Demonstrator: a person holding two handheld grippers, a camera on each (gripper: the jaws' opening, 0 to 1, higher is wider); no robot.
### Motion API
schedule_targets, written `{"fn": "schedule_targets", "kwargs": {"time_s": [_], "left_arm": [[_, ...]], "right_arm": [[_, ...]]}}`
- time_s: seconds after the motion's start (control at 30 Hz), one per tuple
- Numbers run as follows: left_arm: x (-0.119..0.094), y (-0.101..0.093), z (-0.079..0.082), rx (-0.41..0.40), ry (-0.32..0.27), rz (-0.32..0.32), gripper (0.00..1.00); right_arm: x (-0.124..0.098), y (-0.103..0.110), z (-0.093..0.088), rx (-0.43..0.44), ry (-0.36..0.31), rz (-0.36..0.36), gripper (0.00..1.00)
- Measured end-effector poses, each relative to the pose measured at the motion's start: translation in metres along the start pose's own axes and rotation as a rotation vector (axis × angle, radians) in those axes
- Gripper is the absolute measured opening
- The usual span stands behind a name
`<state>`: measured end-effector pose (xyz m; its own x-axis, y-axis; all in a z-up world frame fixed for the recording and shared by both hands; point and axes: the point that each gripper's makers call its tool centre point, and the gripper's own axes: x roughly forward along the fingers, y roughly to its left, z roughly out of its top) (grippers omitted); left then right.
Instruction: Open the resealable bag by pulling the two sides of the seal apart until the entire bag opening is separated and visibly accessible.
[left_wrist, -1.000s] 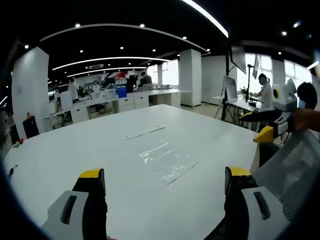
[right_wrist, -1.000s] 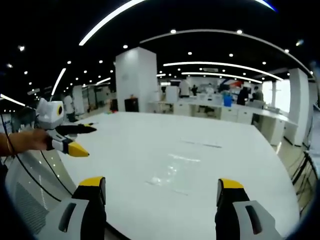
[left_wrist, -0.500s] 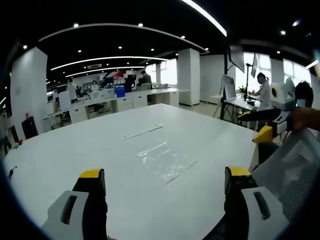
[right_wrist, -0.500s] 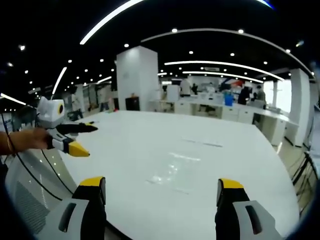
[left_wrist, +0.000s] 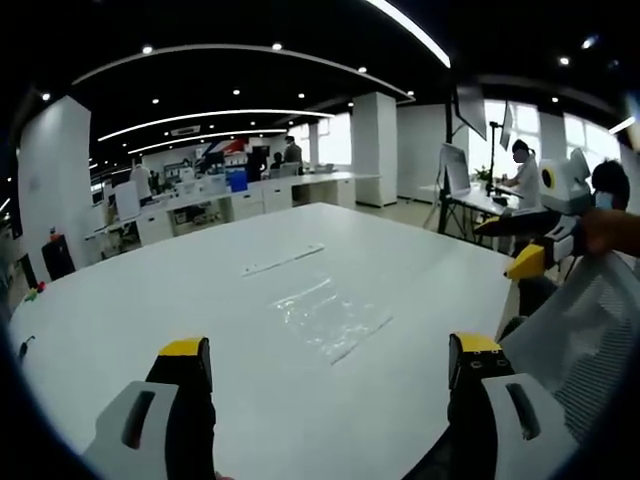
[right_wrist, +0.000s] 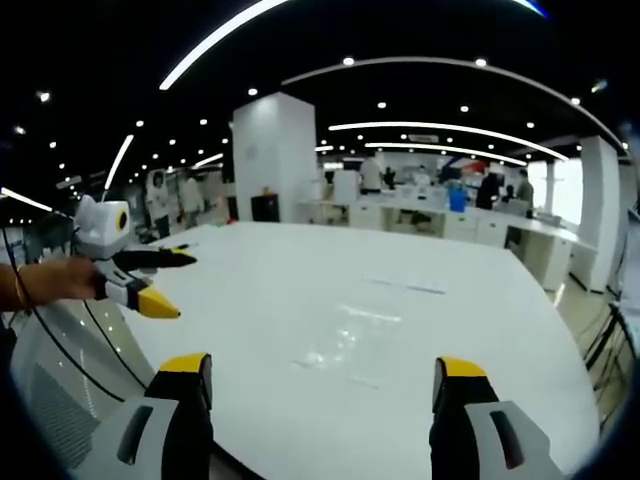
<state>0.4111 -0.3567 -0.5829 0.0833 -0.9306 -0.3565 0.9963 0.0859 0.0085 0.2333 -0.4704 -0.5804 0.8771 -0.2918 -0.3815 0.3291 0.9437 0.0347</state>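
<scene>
The big white tabletop (left_wrist: 150, 290) spreads out ahead of both cameras, and out on it, well apart from either tool, the clear resealable bag (left_wrist: 330, 315) lies flat and unopened. In the left gripper view it sits dead ahead at about twelve o'clock from the left hand-held gripper (left_wrist: 330, 375), long axis slanting from roughly eleven toward five. The right gripper view puts it again near twelve o'clock of the right hand-held gripper (right_wrist: 325, 395), where it shows as little more than glare (hard to trace its edges there). Neither side looks clearly nearer, so I judge both have a similar reach forward. Both hand-held grippers have their jaws spread wide, with nothing between them. A thin pale strip (left_wrist: 283, 261) lies on the tabletop beyond the bag, at about eleven o'clock from it. No brand, label or readable writing shows on the bag or the strip.
</scene>
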Motion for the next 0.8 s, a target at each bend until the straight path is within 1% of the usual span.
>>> {"fn": "schedule_targets", "kwargs": {"time_s": [0.13, 0.3, 0.43, 0.5, 0.53, 0.6, 0.63, 0.67, 0.73, 0.8], "left_arm": [[0.001, -0.002, -0.002, 0.007, 0.009, -0.007, 0.97], [0.002, -0.005, -0.005, 0.050, 0.030, -0.012, 0.97], [0.002, -0.007, -0.004, 0.060, 0.032, -0.017, 0.95], [0.002, -0.008, -0.005, 0.077, 0.040, -0.020, 0.94], [0.003, -0.009, -0.006, 0.099, 0.048, -0.026, 0.94], [0.005, -0.011, -0.009, 0.116, 0.072, -0.034, 0.94], [0.005, -0.012, -0.010, 0.117, 0.074, -0.036, 0.94], [0.006, -0.015, -0.012, 0.134, 0.091, -0.055, 0.94], [0.009, -0.014, -0.012, 0.165, 0.109, -0.064, 0.94], [0.013, -0.013, -0.006, 0.191, 0.102, -0.067, 0.93]], "right_arm": [[0.000, 0.000, 0.000, 0.002, 0.002, 0.002, 0.90], [0.000, 0.000, 0.001, 0.005, -0.003, 0.002, 0.90], [0.000, 0.001, 0.001, 0.005, -0.004, 0.005, 0.90], [0.000, 0.000, 0.002, 0.006, -0.005, 0.005, 0.90], [0.000, 0.000, 0.002, 0.008, -0.006, 0.005, 0.89], [0.000, 0.000, 0.003, 0.009, -0.008, 0.007, 0.89], [0.000, 0.000, 0.003, 0.010, -0.009, 0.007, 0.89], [0.000, 0.001, 0.003, 0.011, -0.009, 0.010, 0.89], [0.001, 0.002, 0.003, 0.012, -0.008, 0.015, 0.89], [0.001, 0.002, 0.003, 0.010, -0.007, 0.016, 0.89]]}}
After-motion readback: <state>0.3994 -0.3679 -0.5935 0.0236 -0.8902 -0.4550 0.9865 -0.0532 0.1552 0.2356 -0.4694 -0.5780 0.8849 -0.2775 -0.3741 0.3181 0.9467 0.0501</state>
